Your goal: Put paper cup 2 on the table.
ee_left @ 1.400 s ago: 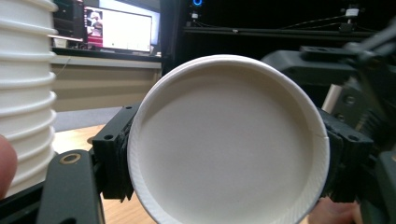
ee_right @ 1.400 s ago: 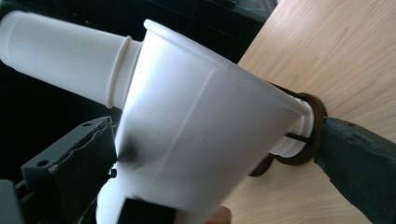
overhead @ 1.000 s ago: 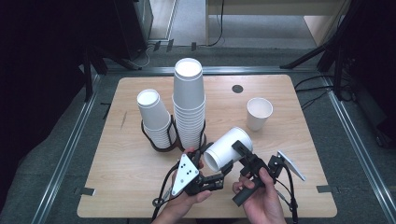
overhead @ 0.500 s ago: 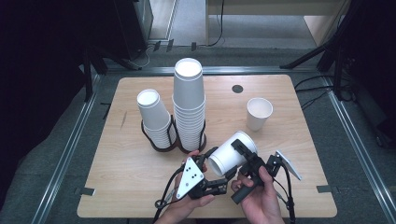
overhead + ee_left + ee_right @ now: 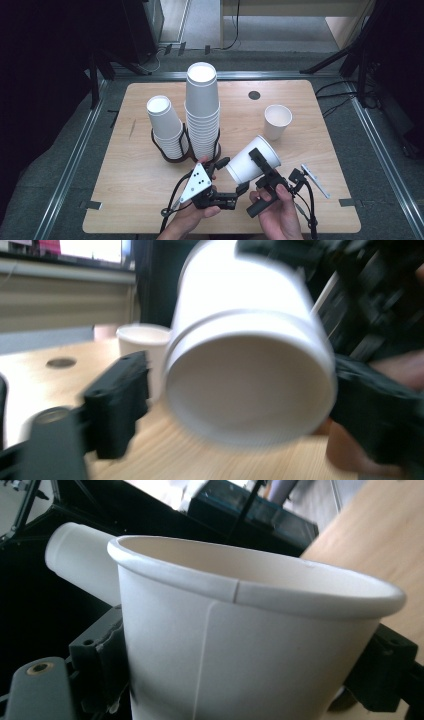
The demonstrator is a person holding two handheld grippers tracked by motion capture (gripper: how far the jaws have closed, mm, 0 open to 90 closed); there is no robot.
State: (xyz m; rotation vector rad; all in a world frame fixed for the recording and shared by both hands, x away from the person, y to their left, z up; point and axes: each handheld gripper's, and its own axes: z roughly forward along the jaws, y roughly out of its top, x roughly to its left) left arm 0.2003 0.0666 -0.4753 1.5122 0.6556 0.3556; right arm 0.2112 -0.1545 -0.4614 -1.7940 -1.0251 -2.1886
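Both hands come in from the near edge in the high view, close together. The left hand [image 5: 192,217] holds the left hand-held gripper [image 5: 235,175] pointing to the person's right, its grey three-cornered plate tilted up. In the left gripper view its jaws stand apart, one on either side of the base of a tilted paper cup [image 5: 252,160]; contact cannot be told. The right hand [image 5: 280,212] holds the right hand-held gripper [image 5: 260,162] angled forward and left, its jaws closed against the cup's wall on both sides.
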